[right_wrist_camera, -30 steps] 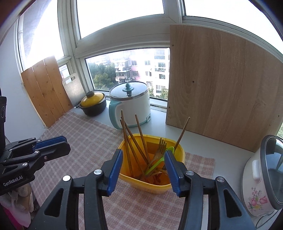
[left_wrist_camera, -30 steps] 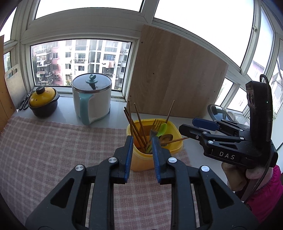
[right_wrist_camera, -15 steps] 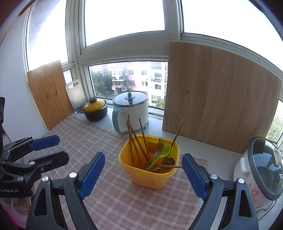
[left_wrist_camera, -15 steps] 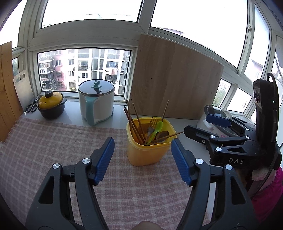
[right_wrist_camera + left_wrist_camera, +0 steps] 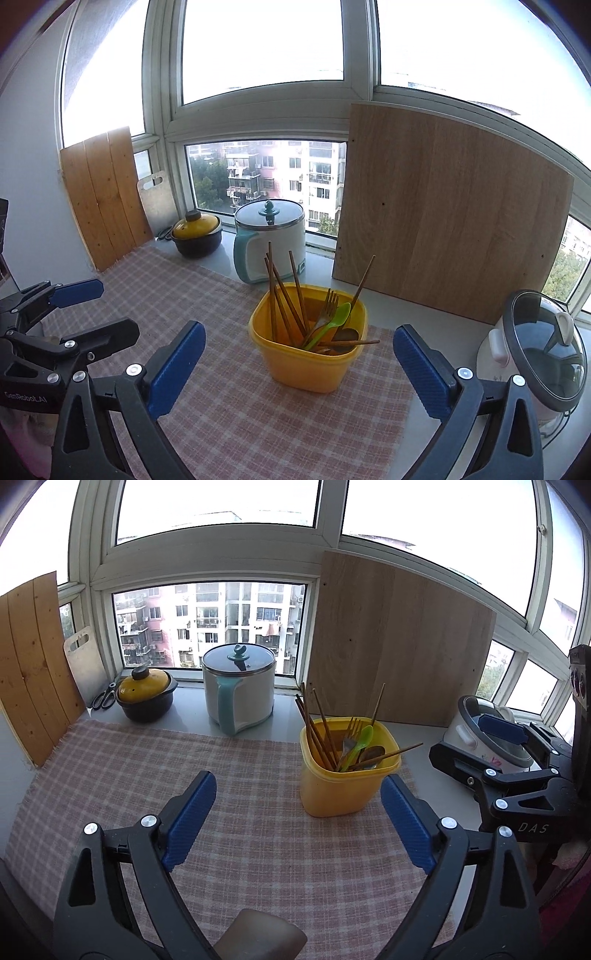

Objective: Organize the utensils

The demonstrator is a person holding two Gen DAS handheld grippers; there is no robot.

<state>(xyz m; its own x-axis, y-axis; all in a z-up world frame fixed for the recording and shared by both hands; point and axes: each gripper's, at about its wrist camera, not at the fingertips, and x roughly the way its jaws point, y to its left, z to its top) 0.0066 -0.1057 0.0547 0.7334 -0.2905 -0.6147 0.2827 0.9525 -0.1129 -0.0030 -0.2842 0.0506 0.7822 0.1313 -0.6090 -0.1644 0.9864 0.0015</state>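
A yellow plastic container stands on the checked cloth. It holds several wooden chopsticks, a metal fork, a green spoon and a dark spoon. My left gripper is wide open and empty, back from the container. My right gripper is wide open and empty, in front of the container. The right gripper also shows at the right of the left wrist view, the left gripper at the left of the right wrist view.
A white and teal electric kettle and a yellow-lidded black pot stand at the window. A large wooden board leans behind the container. A small rice cooker is at the right. Scissors lie at the back left.
Both grippers opened wide and drew back and up from the yellow container. The container and its utensils stayed in place.
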